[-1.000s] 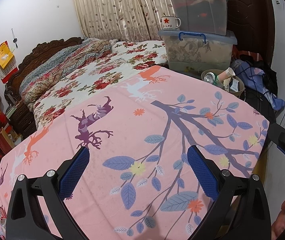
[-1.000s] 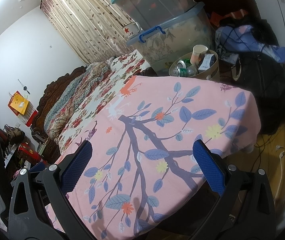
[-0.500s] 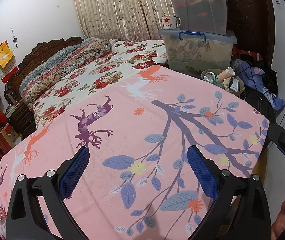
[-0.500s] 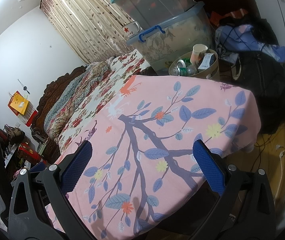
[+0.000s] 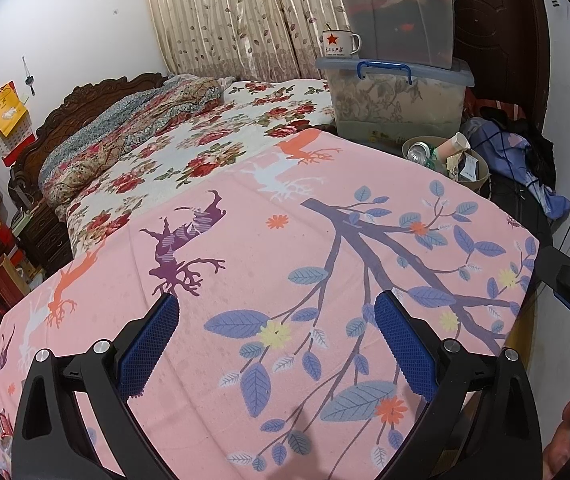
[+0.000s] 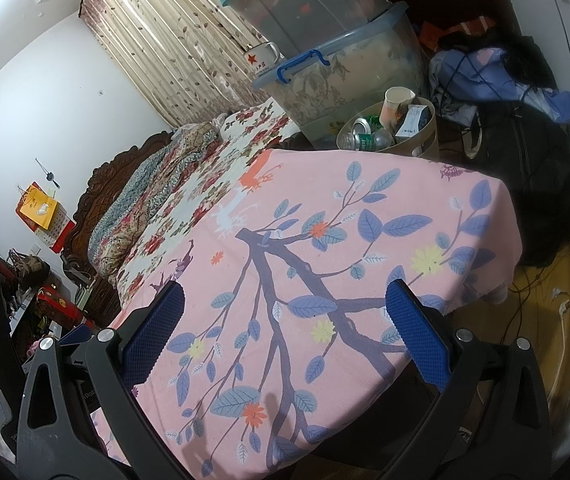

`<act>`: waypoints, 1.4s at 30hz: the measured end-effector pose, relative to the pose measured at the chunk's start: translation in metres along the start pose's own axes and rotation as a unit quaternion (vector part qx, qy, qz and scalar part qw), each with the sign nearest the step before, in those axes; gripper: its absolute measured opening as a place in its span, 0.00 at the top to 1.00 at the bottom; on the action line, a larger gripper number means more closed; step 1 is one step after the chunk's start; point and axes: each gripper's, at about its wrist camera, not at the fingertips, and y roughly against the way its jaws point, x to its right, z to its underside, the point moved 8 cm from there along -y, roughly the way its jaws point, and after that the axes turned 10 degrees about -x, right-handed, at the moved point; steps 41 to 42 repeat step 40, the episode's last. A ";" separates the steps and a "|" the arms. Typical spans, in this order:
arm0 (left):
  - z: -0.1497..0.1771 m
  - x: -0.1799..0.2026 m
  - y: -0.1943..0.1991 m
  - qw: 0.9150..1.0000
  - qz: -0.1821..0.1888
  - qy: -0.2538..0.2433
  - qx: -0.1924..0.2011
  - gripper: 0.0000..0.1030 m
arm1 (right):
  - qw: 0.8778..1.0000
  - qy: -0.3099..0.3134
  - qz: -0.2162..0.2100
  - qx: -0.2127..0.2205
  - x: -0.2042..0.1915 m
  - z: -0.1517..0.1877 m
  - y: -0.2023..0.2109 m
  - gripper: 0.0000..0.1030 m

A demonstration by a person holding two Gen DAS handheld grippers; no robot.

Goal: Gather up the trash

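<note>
both tongs hang over the pink tablecloth point(image 5: 245, 264), released and gaping wide, nothing between the blue pads: the left gripper point(image 5: 277, 338) sits low over the leafy branch print, the right gripper point(image 6: 285, 330) the same in its own view. the trash is all up at about one o'clock in the left view, past the far edge of the cloth, packed into one round tan bin point(image 5: 481, 168) standing on the floor. in the bin, from the right view where it shows at twelve o'clock point(image 6: 429, 136): one paper cup point(image 6: 395, 102) poking up above the rim, one crushed can point(image 6: 361, 124) showing its silver top, one plastic bottle point(image 6: 359, 142) with a green label lying at the near rim, and one small carton point(image 6: 413, 118) leaning at the right side. behind the bin, two clear storage boxes stacked: the lower box point(image 5: 397, 104) with a blue handle holds folded floral fabric, the upper box point(image 5: 401, 20) with a teal lid holds dark things i can't make out. one white mug point(image 5: 339, 44) with a red star stands on the lower box's lid, just beside the upper box. at three o'clock in the right view, a black bag point(image 6: 541, 184) slumps on the floor with blue clothing point(image 6: 481, 76) heaped beside it.
</note>
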 end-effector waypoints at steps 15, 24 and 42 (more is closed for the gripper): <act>0.003 0.000 -0.001 1.000 0.000 -0.001 -0.001 0.08 | 1.000 0.000 0.000 -0.001 0.000 -0.001 0.000 0.03; 0.002 0.000 -0.001 1.000 -0.001 -0.001 -0.001 0.08 | 1.000 0.000 0.000 -0.002 0.000 -0.001 0.000 0.03; 0.008 -0.002 -0.004 1.000 0.011 -0.014 -0.005 0.08 | 1.000 0.001 0.000 -0.003 0.000 0.000 -0.001 0.03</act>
